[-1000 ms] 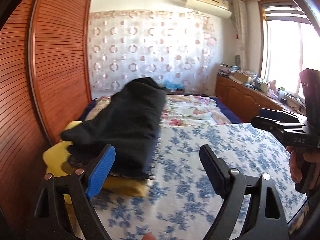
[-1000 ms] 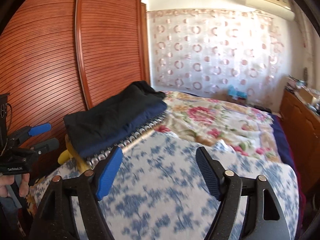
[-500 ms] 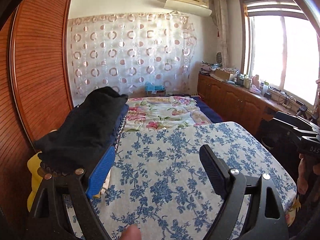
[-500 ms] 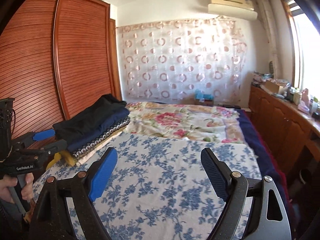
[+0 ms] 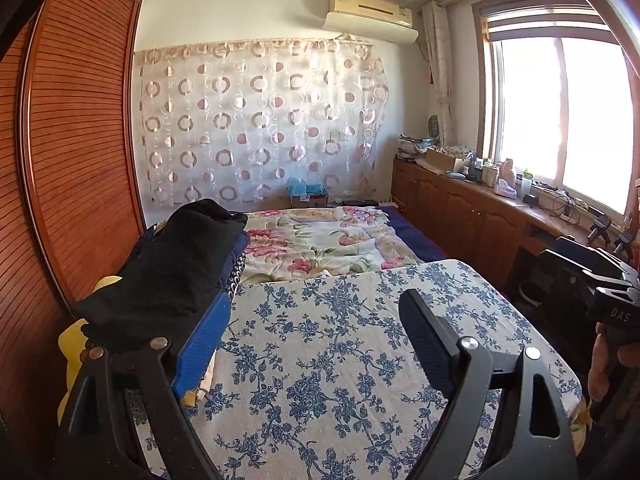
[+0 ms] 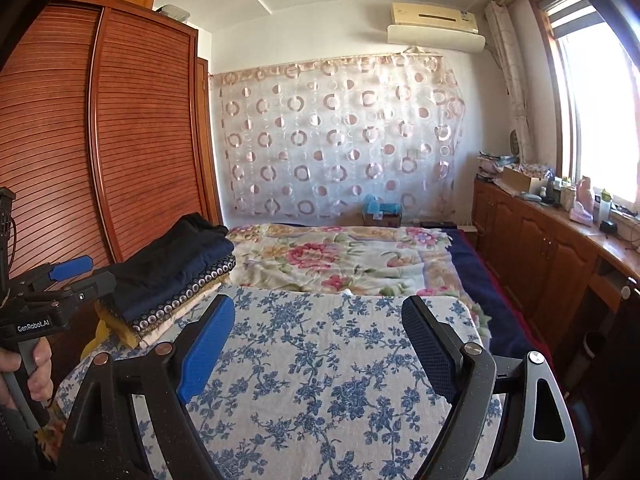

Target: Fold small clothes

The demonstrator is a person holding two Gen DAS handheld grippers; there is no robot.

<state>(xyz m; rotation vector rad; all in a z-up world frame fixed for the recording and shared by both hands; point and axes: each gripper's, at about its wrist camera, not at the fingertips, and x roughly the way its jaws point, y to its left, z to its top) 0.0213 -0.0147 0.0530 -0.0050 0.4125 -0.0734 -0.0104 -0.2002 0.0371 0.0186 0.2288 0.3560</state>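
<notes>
A stack of folded clothes (image 5: 172,272) lies at the left edge of the bed, a black garment on top, then navy, a dotted one and yellow; it also shows in the right wrist view (image 6: 176,276). My left gripper (image 5: 316,336) is open and empty, held above the blue-flowered cloth (image 5: 340,380), its left finger beside the stack. My right gripper (image 6: 318,340) is open and empty above the same cloth (image 6: 332,380). The left gripper shows from the side in the right wrist view (image 6: 68,280), to the left of the stack.
A wooden wardrobe (image 6: 100,140) stands along the bed's left side. A low wooden cabinet (image 5: 472,216) with clutter runs under the window on the right. A floral blanket (image 6: 340,256) covers the far half of the bed. A curtain (image 5: 260,128) hangs behind.
Both grippers have pulled back and risen away from the stack, so both views now take in more of the room. Both stay open and empty.
</notes>
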